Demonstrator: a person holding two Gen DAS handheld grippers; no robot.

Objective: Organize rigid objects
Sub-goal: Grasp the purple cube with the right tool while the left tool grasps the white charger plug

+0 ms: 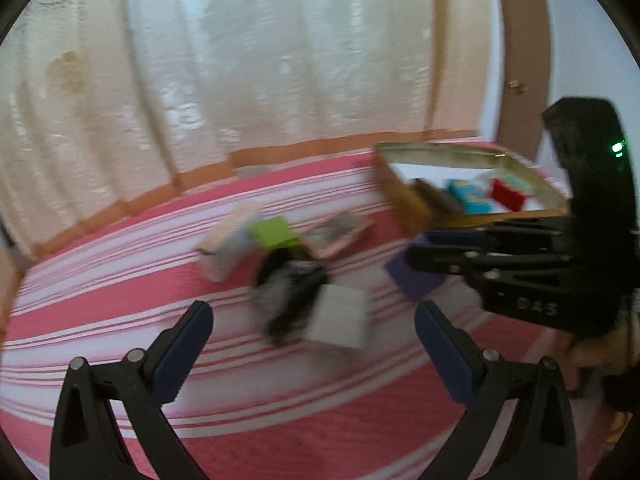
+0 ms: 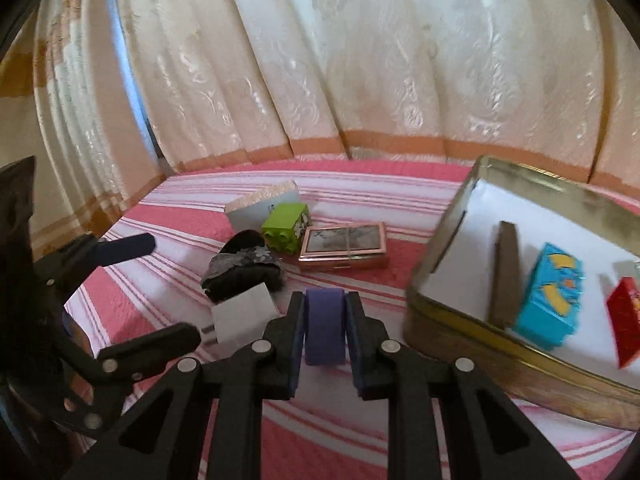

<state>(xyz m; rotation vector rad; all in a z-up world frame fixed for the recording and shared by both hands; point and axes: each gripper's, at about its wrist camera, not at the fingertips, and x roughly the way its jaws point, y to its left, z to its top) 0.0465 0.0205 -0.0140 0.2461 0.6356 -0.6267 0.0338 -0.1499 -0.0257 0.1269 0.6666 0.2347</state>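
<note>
Right gripper [image 2: 324, 312] clamped on a purple block [image 2: 323, 326], fingers pressed against both its sides, block held upright just above the pink-and-white striped cloth [image 2: 360, 432]. Seen from the left wrist, the same block [image 1: 416, 280] shows as a dark purple shape below the right tool.

Left gripper [image 1: 314, 320] spread wide, nothing between the fingers; it hangs over the loose cluster on the cloth. That view is motion-blurred.

Cluster, centre of cloth:
- white box [image 2: 244, 316], nearest, touching the black patterned object [image 2: 240, 270] behind it
- green brick [image 2: 286, 226], studs facing forward, just beside a copper-framed flat case [image 2: 344, 246]
- pale box [image 2: 262, 204] farthest back, against the green brick

Gold-rimmed tin [image 2: 436, 240] sits to the right of the cluster, white lining inside. In it: a brown bar [image 2: 506, 276], a blue box [image 2: 550, 296] beside it, a red box [image 2: 624, 320] further right, partly cut off.

Cream curtain [image 2: 320, 60] with an orange hem band hangs behind everything.
</note>
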